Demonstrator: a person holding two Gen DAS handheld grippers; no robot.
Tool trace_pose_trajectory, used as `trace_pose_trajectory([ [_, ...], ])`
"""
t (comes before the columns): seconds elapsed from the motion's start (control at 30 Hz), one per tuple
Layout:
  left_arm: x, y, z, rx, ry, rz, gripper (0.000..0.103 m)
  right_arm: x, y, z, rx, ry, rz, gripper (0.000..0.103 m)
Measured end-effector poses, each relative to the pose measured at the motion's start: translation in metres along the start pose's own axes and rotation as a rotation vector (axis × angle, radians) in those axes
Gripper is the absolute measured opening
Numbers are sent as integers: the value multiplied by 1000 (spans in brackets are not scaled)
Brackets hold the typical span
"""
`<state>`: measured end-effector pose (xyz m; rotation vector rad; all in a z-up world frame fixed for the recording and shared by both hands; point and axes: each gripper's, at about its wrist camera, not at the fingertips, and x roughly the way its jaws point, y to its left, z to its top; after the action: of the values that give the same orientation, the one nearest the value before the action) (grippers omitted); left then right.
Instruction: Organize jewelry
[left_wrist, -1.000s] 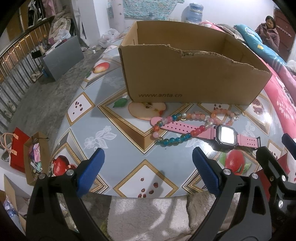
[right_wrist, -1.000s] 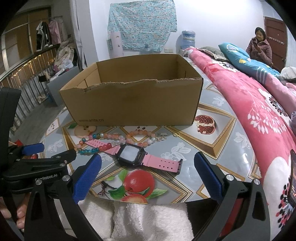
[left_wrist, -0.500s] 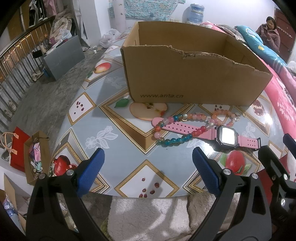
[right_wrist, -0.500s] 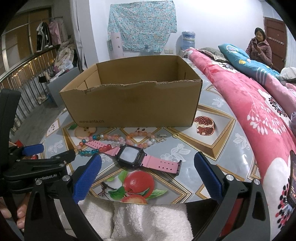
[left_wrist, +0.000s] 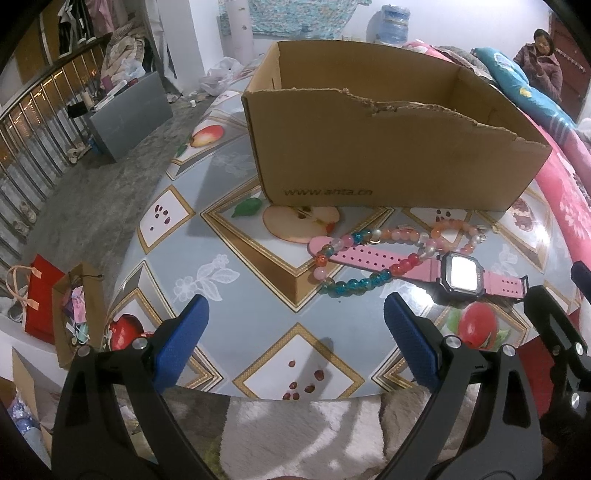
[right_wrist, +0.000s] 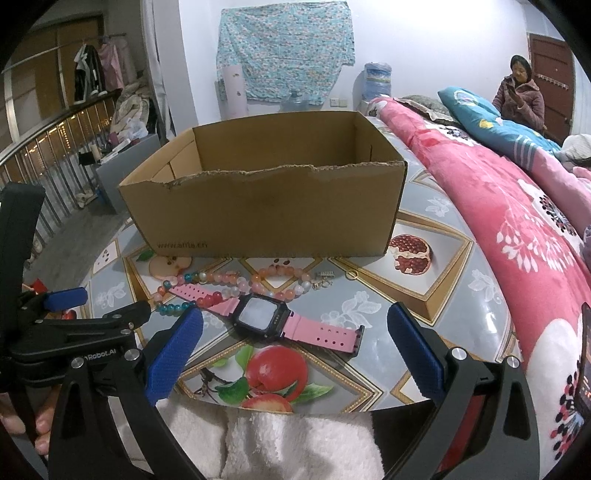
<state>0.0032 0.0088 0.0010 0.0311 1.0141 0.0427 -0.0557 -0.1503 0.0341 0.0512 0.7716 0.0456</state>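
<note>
A pink-strapped watch (left_wrist: 461, 275) (right_wrist: 262, 317) with a black square face lies flat on the fruit-patterned round table (left_wrist: 221, 258) (right_wrist: 443, 295). A string of coloured beads (left_wrist: 354, 284) (right_wrist: 229, 278) loops over its strap and trails toward an open cardboard box (left_wrist: 388, 147) (right_wrist: 266, 206) just behind. My left gripper (left_wrist: 295, 325) hovers open near the table's front edge, left of the watch. My right gripper (right_wrist: 295, 343) is open too, with the watch just beyond its blue pads (right_wrist: 177, 350). Neither holds anything. The box floor is hidden.
A pink floral quilt (right_wrist: 517, 221) borders the table on the right, where a person (right_wrist: 519, 96) sits far back. Paper bags (left_wrist: 44, 295) and a grey bin (left_wrist: 129, 107) stand on the floor at left by a railing. White fuzzy fabric (right_wrist: 295, 435) lies below the grippers.
Both views have drifted only slightly. The watch, beads and box lie where they were, and both grippers have stayed open.
</note>
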Motion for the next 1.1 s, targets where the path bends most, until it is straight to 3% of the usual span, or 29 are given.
trace_pose_trajectory([
  [0.23, 13, 11, -5, -20, 16, -34, 92, 3, -7, 0, 3, -17, 29, 98],
  [0.43, 17, 16, -9, 27, -43, -190, 92, 8, -10, 0, -2, -34, 84, 91],
  [0.57, 15, 24, -4, -20, -69, -321, 95, 13, -10, 1, -7, -40, 118, 84],
  [0.73, 24, 37, 4, -110, -63, -428, 95, 26, -11, 2, -4, -26, 174, 74],
  [0.8, 30, 40, 8, -140, -45, -426, 95, 30, -12, 3, 3, -18, 202, 70],
  [0.87, 32, 40, 10, -134, -64, -372, 95, 33, -13, 5, 8, -11, 231, 65],
  [1.07, 33, 20, 14, 28, -97, -269, 95, 48, -12, 13, 31, 51, 365, 51],
  [1.1, 34, 18, 14, 46, -95, -261, 90, 51, -11, 15, 38, 69, 384, 48],
])
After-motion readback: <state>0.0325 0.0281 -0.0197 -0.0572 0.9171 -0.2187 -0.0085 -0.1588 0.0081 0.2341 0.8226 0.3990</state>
